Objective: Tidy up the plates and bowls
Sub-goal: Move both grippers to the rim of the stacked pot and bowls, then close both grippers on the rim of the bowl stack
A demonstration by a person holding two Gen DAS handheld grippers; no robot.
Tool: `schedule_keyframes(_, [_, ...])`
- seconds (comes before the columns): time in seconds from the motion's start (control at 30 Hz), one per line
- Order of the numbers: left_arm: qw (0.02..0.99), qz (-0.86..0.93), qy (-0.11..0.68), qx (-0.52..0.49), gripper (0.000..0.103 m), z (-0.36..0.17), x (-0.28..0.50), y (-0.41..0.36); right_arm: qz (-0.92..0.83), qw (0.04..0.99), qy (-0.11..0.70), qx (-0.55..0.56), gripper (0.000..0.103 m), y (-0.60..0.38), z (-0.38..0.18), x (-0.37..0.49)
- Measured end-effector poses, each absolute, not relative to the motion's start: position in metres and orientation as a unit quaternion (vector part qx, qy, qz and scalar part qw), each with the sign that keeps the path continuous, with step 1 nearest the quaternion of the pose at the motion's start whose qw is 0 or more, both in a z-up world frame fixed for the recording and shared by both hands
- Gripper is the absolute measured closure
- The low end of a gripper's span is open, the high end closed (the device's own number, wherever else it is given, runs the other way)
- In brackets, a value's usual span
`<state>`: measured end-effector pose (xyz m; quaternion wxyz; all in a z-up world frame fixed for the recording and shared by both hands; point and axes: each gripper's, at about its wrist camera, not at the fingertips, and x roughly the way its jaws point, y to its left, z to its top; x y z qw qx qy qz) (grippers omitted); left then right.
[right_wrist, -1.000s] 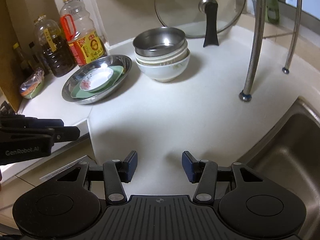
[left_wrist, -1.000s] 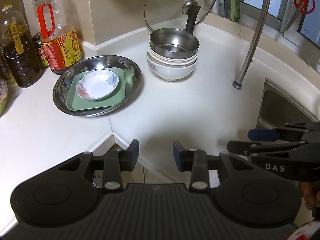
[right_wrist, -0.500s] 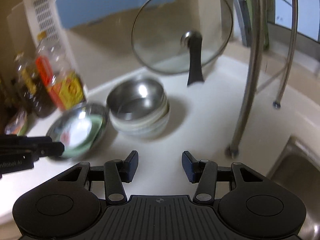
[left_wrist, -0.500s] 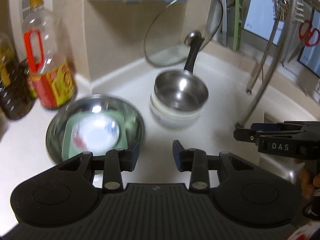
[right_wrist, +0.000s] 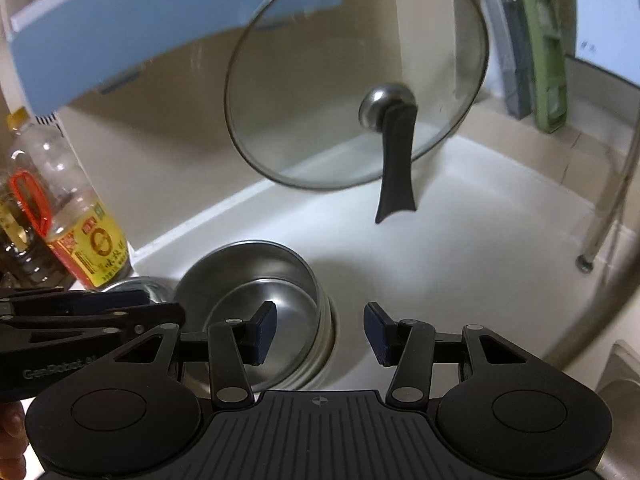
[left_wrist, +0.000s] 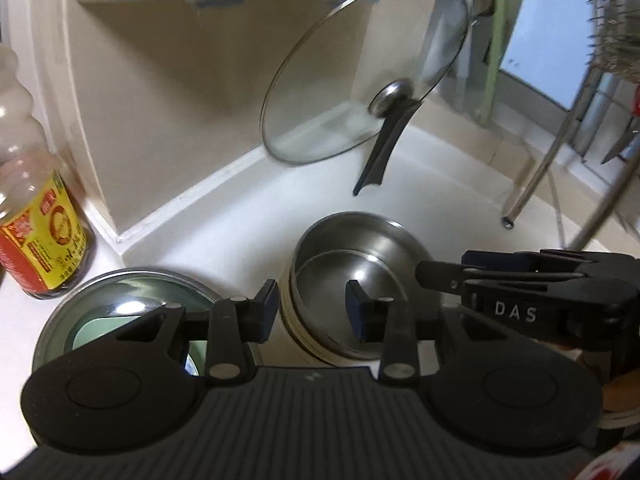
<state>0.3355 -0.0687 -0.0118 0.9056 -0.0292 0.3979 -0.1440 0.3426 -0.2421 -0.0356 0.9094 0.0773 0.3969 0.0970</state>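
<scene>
Left wrist view: the left hand-held gripper (left_wrist: 311, 306) is released, its jaws apart and empty, poised over the near rim of the steel bowl (left_wrist: 356, 276). That bowl sits on top of a stack of bowls (left_wrist: 294, 330) on the white desk (left_wrist: 248, 208). To the left lies a steel tray (left_wrist: 120, 284) holding a green plate (left_wrist: 94, 330). An oil bottle (left_wrist: 36, 220) stands at far left. A glass lid (left_wrist: 360, 76) leans against the back wall. The right hand-held gripper (left_wrist: 440, 272) enters from the right, beside the steel bowl.

Right wrist view: the right hand-held gripper (right_wrist: 320, 330) is released, jaws wide and empty; its left finger (right_wrist: 262, 330) overlaps the steel bowl (right_wrist: 256, 276), its right finger is over bare desk (right_wrist: 440, 248). The glass lid (right_wrist: 352, 80) stands behind.
</scene>
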Motion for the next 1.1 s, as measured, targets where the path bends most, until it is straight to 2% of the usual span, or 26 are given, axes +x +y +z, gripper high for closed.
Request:
schedule_keyframes(0.33, [0.888, -0.132, 0.44, -0.032, 0.071, -0.039, 0.37, -0.066, 0.097, 0.893, 0.437, 0.05, 0.054, -0.23, -0.061, 0.375])
schedule_keyframes(0.37, [0.886, -0.132, 0.444, -0.034, 0.073, -0.041, 0.372, -0.066, 0.097, 0.892, 0.439, 0.047, 0.057, -0.229, -0.062, 0.376])
schedule_keyframes(0.4, [0.884, -0.131, 0.448, -0.036, 0.074, -0.043, 0.374, -0.066, 0.097, 0.89, 0.442, 0.044, 0.065, -0.228, -0.064, 0.378])
schedule_keyframes(0.47, [0.881, -0.132, 0.453, -0.038, 0.076, -0.047, 0.377, -0.067, 0.1, 0.886, 0.45, 0.047, 0.071, -0.23, -0.067, 0.381])
schedule_keyframes(0.63, [0.882, -0.131, 0.452, -0.032, 0.079, -0.052, 0.376, -0.07, 0.103, 0.884, 0.453, 0.054, 0.082, -0.235, -0.07, 0.383])
schedule_keyframes(1.1, [0.884, -0.139, 0.446, -0.025, 0.079, -0.053, 0.342, -0.071, 0.116, 0.87, 0.478, 0.034, 0.084, -0.234, -0.063, 0.366])
